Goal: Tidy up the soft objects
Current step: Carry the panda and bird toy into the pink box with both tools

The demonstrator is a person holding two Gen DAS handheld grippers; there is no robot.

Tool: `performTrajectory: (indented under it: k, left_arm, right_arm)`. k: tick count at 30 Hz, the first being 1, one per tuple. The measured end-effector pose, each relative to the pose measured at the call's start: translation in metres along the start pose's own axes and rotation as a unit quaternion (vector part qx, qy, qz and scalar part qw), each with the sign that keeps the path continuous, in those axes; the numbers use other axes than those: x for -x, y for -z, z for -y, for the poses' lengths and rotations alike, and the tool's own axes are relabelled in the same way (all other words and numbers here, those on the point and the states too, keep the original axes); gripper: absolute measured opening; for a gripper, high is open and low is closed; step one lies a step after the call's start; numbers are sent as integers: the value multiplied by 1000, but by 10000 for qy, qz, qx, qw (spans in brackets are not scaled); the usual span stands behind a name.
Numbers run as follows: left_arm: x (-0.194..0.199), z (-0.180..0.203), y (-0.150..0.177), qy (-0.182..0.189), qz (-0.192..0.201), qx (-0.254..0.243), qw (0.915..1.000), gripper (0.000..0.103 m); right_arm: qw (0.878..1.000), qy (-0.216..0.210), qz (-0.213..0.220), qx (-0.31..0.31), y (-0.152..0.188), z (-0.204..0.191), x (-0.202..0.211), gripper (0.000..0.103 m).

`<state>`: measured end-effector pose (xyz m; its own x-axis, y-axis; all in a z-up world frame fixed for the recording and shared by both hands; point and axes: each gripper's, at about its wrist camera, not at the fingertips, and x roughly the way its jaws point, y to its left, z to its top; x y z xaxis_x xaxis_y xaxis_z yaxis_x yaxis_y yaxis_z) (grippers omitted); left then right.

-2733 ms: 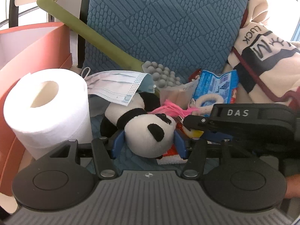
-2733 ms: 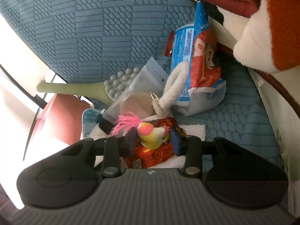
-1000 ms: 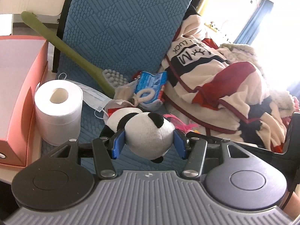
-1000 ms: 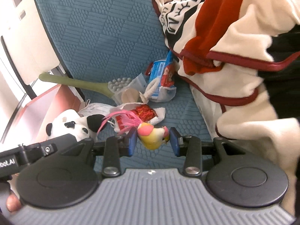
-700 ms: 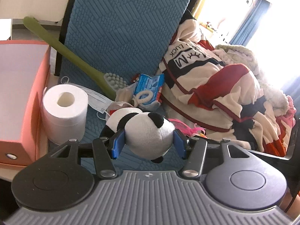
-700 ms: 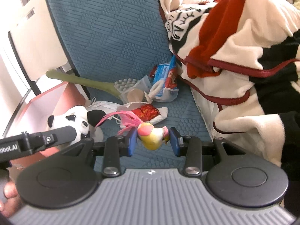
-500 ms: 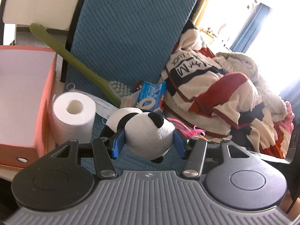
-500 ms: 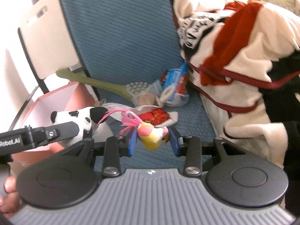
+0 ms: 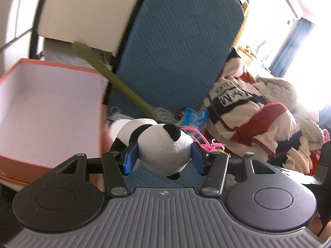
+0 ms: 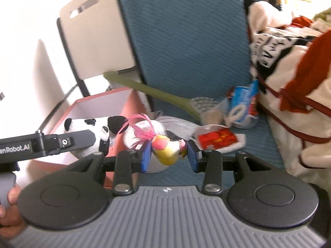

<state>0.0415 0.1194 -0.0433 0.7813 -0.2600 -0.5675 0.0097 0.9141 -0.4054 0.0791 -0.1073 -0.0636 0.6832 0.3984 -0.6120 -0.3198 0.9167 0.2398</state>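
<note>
Orange box [image 9: 51,111] stands open beside the blue seat [image 9: 178,47], its pale inside bare as far as shows; its near end is cut off by the left gripper [image 9: 163,157]. That gripper pinches a panda [image 9: 163,144] by its white head, held up off the seat. The right gripper [image 10: 168,157] pinches a yellow bird [image 10: 167,150] with pink feathers, its body partly hidden by the pads.
</note>
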Motion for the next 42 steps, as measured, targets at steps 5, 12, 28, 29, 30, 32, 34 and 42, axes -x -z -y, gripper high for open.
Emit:
performTrajectory:
  k: [5, 12, 28, 29, 30, 32, 34, 42]
  left_arm:
    - [29, -26, -4, -242, 136, 153, 9995, 61]
    - [64, -65, 0, -522, 212, 382, 9977, 61]
    - [118, -144, 4, -1016, 373, 868, 9903, 61]
    - [114, -146, 2, -1024, 346, 890, 9901, 61]
    - [111, -150, 1, -1025, 327, 911, 9900, 61]
    - [104, -159, -3, -1034, 284, 957, 9896, 61]
    - [97, -166, -6, -1064, 224, 980, 9892, 61]
    - [60, -203, -22, -1192, -82, 1147, 9862, 61]
  right_arm:
    - [9995, -220, -60, 228, -1, -29, -3, 41]
    - [9974, -511, -130, 486, -2, -71, -5, 41]
    - [9911, -884, -474, 874, 4, -141, -41, 41]
    - [9911, -849, -511, 891, 3, -142, -46, 41]
    - [9910, -821, -548, 899, 3, -144, -50, 41]
    - [9908, -786, -637, 896, 3, -145, -59, 41]
    - [9906, -731, -728, 894, 2, -148, -69, 41]
    - [9874, -327, -1019, 1167, -6, -160, -122, 41]
